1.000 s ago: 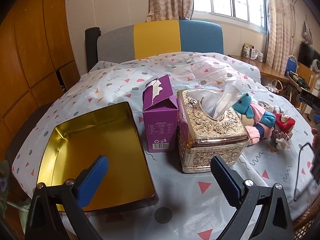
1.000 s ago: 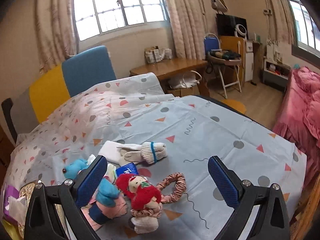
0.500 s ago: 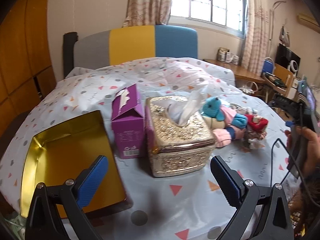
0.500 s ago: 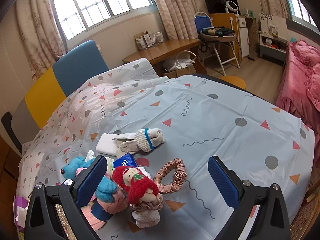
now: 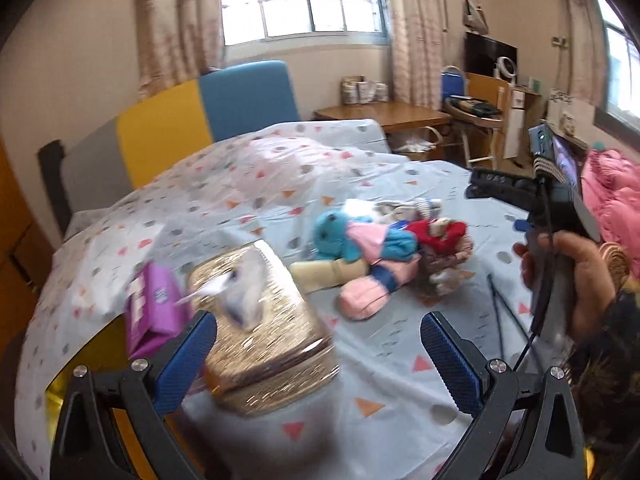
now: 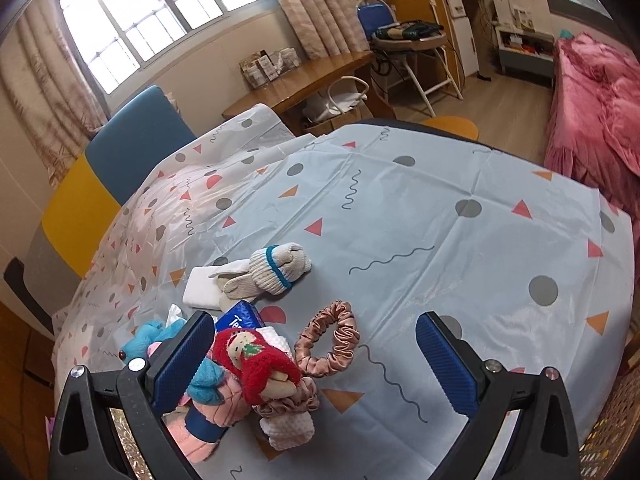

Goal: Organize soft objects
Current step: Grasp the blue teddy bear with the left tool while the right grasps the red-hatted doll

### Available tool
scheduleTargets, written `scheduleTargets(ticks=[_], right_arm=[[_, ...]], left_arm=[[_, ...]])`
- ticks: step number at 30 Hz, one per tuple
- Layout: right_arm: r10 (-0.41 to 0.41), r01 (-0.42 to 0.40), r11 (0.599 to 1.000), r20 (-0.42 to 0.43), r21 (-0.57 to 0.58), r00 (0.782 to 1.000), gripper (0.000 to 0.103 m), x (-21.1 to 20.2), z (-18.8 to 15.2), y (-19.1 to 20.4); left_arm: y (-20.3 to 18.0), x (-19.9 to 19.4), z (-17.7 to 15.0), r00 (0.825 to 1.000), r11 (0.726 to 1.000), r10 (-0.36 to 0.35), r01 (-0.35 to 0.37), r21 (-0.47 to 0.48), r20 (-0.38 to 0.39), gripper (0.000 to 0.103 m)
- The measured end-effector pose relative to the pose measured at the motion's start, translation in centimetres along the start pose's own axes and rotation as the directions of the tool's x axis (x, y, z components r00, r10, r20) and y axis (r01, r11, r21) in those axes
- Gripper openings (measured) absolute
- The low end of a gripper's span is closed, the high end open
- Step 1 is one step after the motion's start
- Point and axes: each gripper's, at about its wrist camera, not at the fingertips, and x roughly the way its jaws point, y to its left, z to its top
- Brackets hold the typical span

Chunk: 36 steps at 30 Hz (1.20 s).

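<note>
A pile of soft things lies on the patterned tablecloth (image 6: pixel 460 240): a blue and pink plush doll (image 5: pixel 360 248) (image 6: pixel 200 384), a red-hooded doll (image 6: pixel 256 364) (image 5: pixel 438 234), a pink satin scrunchie (image 6: pixel 330 338), a rolled sock with a blue stripe (image 6: pixel 276 268), a white folded cloth (image 6: pixel 202 288). My left gripper (image 5: pixel 318 354) is open and empty above the gold tissue box (image 5: pixel 264 332). My right gripper (image 6: pixel 314 360) is open and empty just above the red doll and scrunchie; it shows held in a hand in the left wrist view (image 5: pixel 560 216).
A purple carton (image 5: pixel 154 306) stands left of the gold box, with the gold tray (image 5: pixel 80 364) beyond it. A blue tissue pack (image 6: pixel 240 318) lies in the pile. A colour-block chair (image 5: pixel 200 120) stands behind the table. A pink bed (image 6: pixel 592 108) is at the right.
My left gripper has swung right, from the gold tray toward the toy pile. My right gripper has tilted down and come closer over the red doll and scrunchie.
</note>
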Motion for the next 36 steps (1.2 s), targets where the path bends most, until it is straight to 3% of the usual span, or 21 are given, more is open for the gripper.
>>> scheduleTargets(ticks=[5,10,16,21,23,26,28,31,36], right_arm=[[0.015,-0.015,0.999,-0.016,0.034,1.000,0.103,0.2,0.1,-0.6],[0.036,-0.034,0.997,-0.023,0.072,0.999,0.103,0.2,0.1,-1.1],[0.052,-0.048,0.996,-0.048,0.081,0.998,0.103,0.7,0.0,-1.2],[0.061,-0.056,0.993,-0.049,0.106,0.997,0.103,0.7,0.0,-1.6],[0.067,-0.060,0.991,-0.053,0.118,0.996,0.103,0.8,0.0,-1.8],[0.077,-0.068,0.990,-0.070,0.121,0.995,0.103,1.1,0.0,-1.8],[0.080,-0.072,0.991,-0.075,0.115,0.994,0.103,1.2,-0.1,-1.6],[0.090,-0.080,0.991,-0.082,0.110,0.993,0.103,1.4,-0.1,-1.4],[0.107,-0.095,0.988,-0.092,0.121,0.990,0.103,1.7,-0.1,-1.4]], left_arm=[[-1.5,2.9,1.8,0.997,0.998,-0.053,0.054,0.019,-0.055,0.102],[-1.9,5.6,3.1,0.986,0.992,-0.121,0.116,-0.046,-0.118,0.100],[-3.1,7.8,5.4,0.993,1.000,0.004,-0.006,-0.020,-0.119,0.100],[-5.2,12.1,7.6,0.987,0.999,0.033,-0.029,0.027,-0.154,0.100],[-4.9,14.7,8.3,0.976,0.999,-0.019,0.009,-0.048,-0.216,0.098],[-3.7,18.0,9.1,0.958,0.986,-0.061,0.015,-0.165,-0.279,0.081],[-2.4,20.1,9.4,0.942,0.963,-0.121,0.035,-0.265,-0.313,0.071],[-0.8,22.2,9.9,0.934,0.934,-0.148,0.024,-0.357,-0.326,0.069],[0.0,25.2,9.9,0.912,0.913,-0.134,-0.039,-0.407,-0.387,0.072]])
